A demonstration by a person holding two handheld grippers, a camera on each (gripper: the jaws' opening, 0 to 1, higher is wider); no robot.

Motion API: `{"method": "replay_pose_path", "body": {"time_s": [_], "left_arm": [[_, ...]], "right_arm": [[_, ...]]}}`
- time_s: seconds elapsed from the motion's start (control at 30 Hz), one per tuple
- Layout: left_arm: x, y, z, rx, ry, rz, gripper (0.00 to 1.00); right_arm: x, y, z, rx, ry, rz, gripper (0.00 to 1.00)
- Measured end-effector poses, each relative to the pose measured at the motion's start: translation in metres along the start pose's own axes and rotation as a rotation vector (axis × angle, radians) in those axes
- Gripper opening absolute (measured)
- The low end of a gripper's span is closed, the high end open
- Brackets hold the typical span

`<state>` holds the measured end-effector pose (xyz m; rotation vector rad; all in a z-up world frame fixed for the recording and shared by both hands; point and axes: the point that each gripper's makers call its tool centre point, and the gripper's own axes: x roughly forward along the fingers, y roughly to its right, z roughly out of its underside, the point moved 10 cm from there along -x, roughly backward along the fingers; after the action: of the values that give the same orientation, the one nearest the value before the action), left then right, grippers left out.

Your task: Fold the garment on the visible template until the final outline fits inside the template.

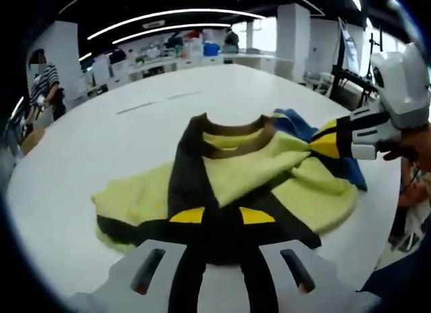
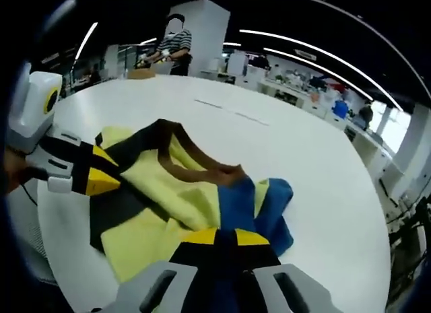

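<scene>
Nearest in the left gripper view: the left gripper (image 1: pixel 221 215), two black jaws with yellow tips rising from the bottom edge, drawn close together and pinching the near dark hem of the garment (image 1: pixel 236 175). Just beyond: a yellow-green shirt with black panels and a brown collar, crumpled and partly folded on the white table (image 1: pixel 121 131), collar opening facing away, a blue section (image 1: pixel 300 124) bunched at its far right side. At the right edge, the right gripper (image 1: pixel 324 143) coming in with its yellow-tipped jaws closed on the blue and yellow cloth, a person's hand (image 1: pixel 411 148) behind it. Farther off on the tabletop, two thin grey line marks (image 1: pixel 158 102). In the background, a person in a striped top (image 1: pixel 46 87) at left, benches with coloured bins, white pillars and curved ceiling lights (image 1: pixel 168 17).

Nearest in the right gripper view: the right gripper (image 2: pixel 223 237), yellow-tipped jaws pressed nearly together, clamped on the near edge of the garment (image 2: pixel 175 192) where blue fabric (image 2: pixel 252 205) meets yellow. Beyond that, the brown collar (image 2: pixel 195 161) looping over the yellow cloth. At left, the left gripper (image 2: pixel 101 173) entering, jaws closed on the shirt's dark edge. White table (image 2: pixel 289 145) stretching away, thin grey line marks (image 2: pixel 232 111) past the shirt. Far back, the person in the striped top (image 2: pixel 172 47), pillars, benches and ceiling lights.
</scene>
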<state>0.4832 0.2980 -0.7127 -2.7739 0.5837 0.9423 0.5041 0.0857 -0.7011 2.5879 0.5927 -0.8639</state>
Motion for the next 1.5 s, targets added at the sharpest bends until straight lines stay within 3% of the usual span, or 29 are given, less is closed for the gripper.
{"method": "replay_pose_path", "body": {"time_s": [0.17, 0.27, 0.5, 0.83, 1.27, 1.5], "left_arm": [[-0.003, -0.004, 0.002, -0.022, -0.014, -0.009, 0.06], [-0.005, -0.009, 0.003, -0.09, -0.038, -0.009, 0.01], [-0.014, -0.013, -0.001, -0.113, -0.014, -0.018, 0.0], [-0.038, -0.033, -0.019, -0.164, 0.082, -0.044, 0.0], [-0.061, -0.068, -0.054, -0.19, 0.218, -0.075, 0.0], [-0.068, -0.086, -0.076, -0.175, 0.298, -0.093, 0.0]], "right_arm": [[-0.001, 0.001, 0.001, -0.018, 0.005, 0.006, 0.0], [-0.005, 0.002, 0.0, -0.012, 0.017, 0.011, 0.0], [-0.01, 0.006, -0.002, -0.073, 0.011, 0.027, 0.0], [-0.024, 0.017, -0.016, -0.088, 0.05, 0.053, 0.0], [-0.036, 0.035, -0.05, -0.128, 0.133, 0.081, 0.0], [-0.039, 0.056, -0.072, -0.126, 0.173, 0.117, 0.0]]}}
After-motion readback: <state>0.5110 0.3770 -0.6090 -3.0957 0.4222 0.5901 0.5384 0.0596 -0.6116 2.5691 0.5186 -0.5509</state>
